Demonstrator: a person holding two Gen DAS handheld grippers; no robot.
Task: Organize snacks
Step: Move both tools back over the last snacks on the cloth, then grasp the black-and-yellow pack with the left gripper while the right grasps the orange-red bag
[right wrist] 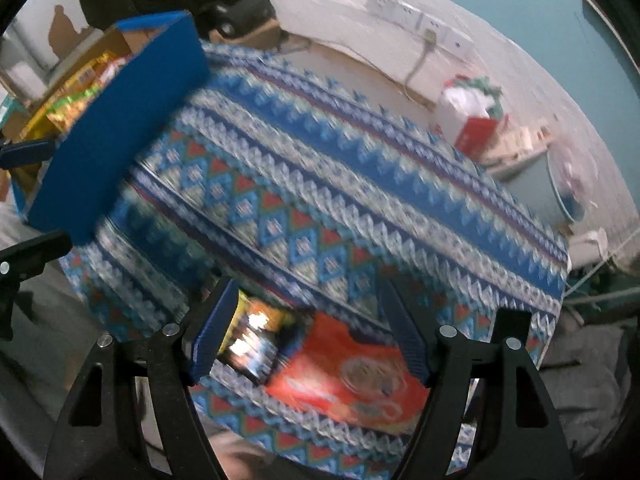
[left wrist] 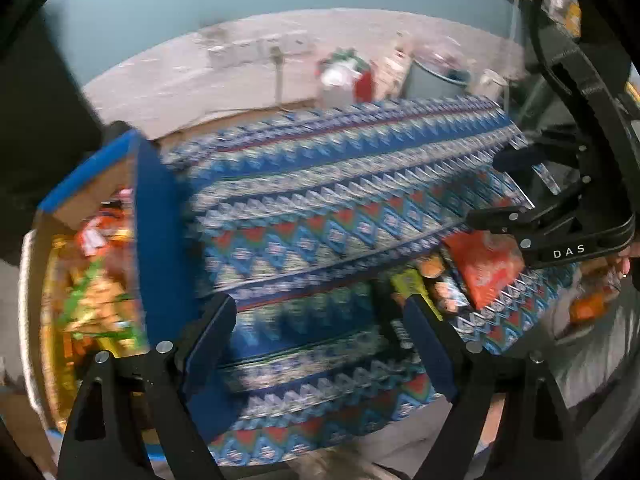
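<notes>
Both views are pretty motion-blurred, so taking this with a grain of salt. The desk (right wrist: 360, 184) is sitting under a blue, white and red zigzag-patterned cloth, and most of its middle is lying bare, so there's plenty of open room there. The far edge is running along a pale wall with a white power strip (right wrist: 420, 20), and past the desk's far corner a red and white bag (right wrist: 468, 116) is standing among some clutter I can't make out.

A blue-sided cardboard box (right wrist: 116, 128) is sitting at one end of the desk, its tall wall making a hard edge beside the open stretch. It's packed with snack packets (left wrist: 100, 288) in yellow, green and orange wrappers.

The loose snacks are lying near the front edge: an orange-red snack bag (right wrist: 344, 380) with round printed shapes on it, flat on the cloth, and just beside it a smaller dark packet (right wrist: 252, 344) with a yellow edge, too blurry to read.

The right hand-held gripper (right wrist: 312, 336) is hovering above those two with its jaws spread wide, gripping nothing. The left hand-held gripper (left wrist: 320, 344) is also released, jaws wide apart over bare cloth, with the box just beside its left finger.
</notes>
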